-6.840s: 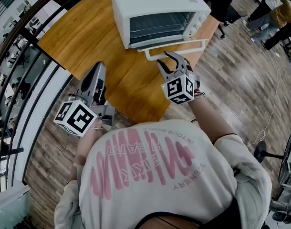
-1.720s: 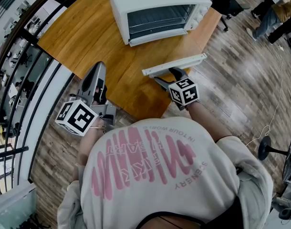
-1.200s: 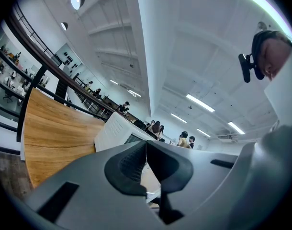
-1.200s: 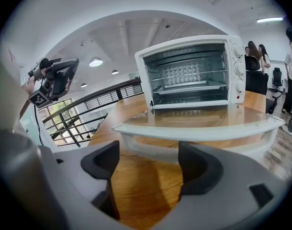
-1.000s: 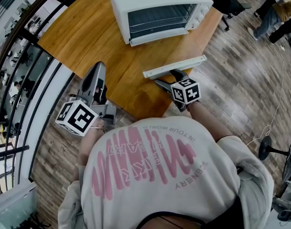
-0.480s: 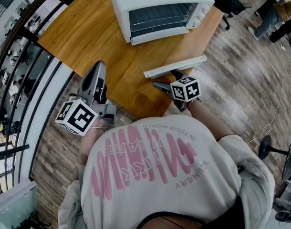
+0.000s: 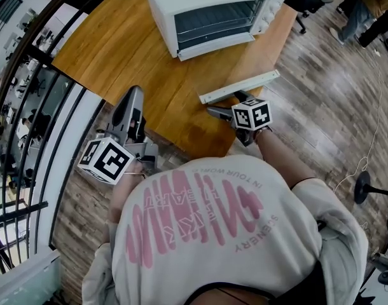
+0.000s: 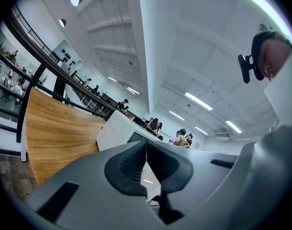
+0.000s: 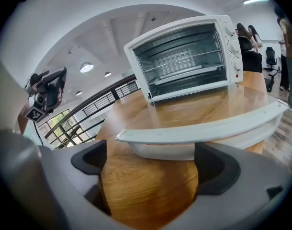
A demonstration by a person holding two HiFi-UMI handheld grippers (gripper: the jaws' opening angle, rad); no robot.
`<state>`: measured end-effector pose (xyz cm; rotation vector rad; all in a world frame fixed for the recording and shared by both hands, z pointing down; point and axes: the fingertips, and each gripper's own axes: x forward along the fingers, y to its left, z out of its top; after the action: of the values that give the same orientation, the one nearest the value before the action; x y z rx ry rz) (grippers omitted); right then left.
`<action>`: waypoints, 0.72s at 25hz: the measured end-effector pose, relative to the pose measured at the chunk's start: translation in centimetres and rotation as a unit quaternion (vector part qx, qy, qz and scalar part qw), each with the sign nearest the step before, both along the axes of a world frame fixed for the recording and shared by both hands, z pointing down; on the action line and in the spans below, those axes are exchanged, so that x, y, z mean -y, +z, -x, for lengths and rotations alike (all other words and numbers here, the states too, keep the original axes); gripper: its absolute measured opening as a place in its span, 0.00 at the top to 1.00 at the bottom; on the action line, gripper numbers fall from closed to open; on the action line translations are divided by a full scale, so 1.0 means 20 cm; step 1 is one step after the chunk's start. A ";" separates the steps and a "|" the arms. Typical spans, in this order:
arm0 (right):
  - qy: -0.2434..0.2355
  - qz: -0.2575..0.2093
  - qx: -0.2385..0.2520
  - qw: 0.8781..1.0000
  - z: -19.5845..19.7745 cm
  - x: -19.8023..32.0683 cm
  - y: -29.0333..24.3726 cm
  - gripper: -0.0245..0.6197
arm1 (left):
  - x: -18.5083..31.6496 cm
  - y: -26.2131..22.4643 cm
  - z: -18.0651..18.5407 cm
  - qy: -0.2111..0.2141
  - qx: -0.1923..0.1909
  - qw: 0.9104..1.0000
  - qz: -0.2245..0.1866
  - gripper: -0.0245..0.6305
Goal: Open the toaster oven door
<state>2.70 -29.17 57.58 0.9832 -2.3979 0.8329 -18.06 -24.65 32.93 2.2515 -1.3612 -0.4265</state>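
The white toaster oven (image 7: 213,5) stands at the far side of the wooden table (image 7: 117,43), and its rack shows inside in the right gripper view (image 9: 189,56). Its glass door hangs down flat, with the white handle bar (image 7: 240,86) at the near end. My right gripper (image 7: 227,103) sits just behind that handle (image 9: 203,128). Its jaws have just been opening and stand wide, one pad (image 9: 88,159) well to the left and neither pressing the bar. My left gripper (image 7: 133,97) rests at the table's left corner, shut on nothing (image 8: 146,159).
A dark railing (image 7: 48,100) curves along the table's left edge. The table's near edge (image 7: 200,151) runs under my right gripper, with plank floor (image 7: 321,107) to the right. Several people (image 8: 182,138) stand far behind the oven.
Since the earliest frame the door has swung down, its handle drawn towards me. Over the last second the right jaws have spread apart off the handle. The left gripper has stayed put.
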 end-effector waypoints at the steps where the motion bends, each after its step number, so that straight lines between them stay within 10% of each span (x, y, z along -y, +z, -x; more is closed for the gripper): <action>1: 0.005 0.001 0.003 1.000 0.01 0.01 0.00 0.09 | 0.00 0.01 0.01 0.003 0.000 1.000 0.002 0.93; 11: 0.047 -0.014 -0.014 0.999 -0.02 -0.01 0.01 0.09 | -0.05 0.11 0.02 0.050 0.002 0.999 0.020 0.93; 18: 0.117 -0.004 0.059 0.991 -0.09 -0.18 -0.14 0.31 | -0.09 0.14 -0.13 0.085 -0.002 0.996 0.023 0.93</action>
<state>4.50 -25.62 54.74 1.2694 -2.4159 0.9885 -15.51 -22.85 35.72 2.3037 -1.1527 -0.3365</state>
